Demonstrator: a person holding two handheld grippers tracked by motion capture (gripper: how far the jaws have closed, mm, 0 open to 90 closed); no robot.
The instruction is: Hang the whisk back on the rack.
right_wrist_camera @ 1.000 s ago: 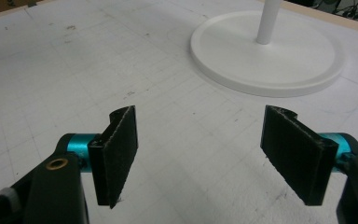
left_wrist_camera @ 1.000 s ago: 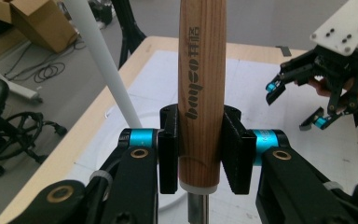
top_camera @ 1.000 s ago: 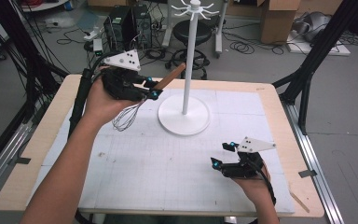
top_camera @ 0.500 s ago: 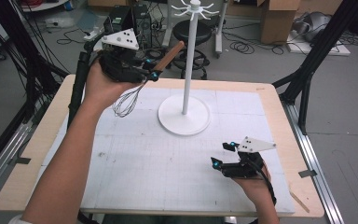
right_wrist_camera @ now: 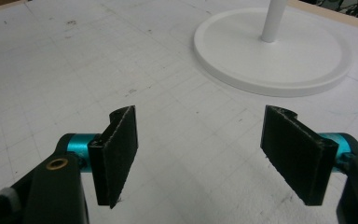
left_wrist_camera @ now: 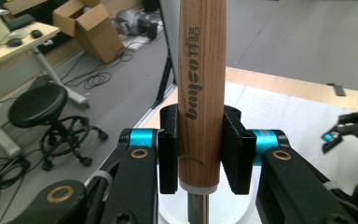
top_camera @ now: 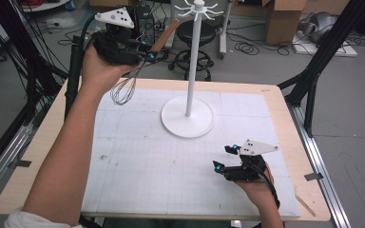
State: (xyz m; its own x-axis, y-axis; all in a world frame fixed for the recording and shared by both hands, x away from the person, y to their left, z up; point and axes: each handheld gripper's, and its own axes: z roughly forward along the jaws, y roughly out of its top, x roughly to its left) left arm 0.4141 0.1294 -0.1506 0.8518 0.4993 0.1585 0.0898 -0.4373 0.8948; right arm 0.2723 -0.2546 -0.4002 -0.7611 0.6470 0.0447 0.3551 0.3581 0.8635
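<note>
The left gripper (top_camera: 145,53) held a whisk (top_camera: 138,71) aloft over the bench's (top_camera: 47,142) far left, jaws clamped on its stiff wooden handle; the wire head probably springs lightly. Right gripper (top_camera: 223,159) rested low, jaws wide, empty.

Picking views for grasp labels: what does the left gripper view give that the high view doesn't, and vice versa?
Left gripper view alone: printed lettering on the whisk's wooden handle, and both pads pressed flat against it. High view alone: the whisk's wire loops hanging above the table, the stand's hooked top, and the right tool open, low over the mat. Both: the left tool shut on the handle.
</note>
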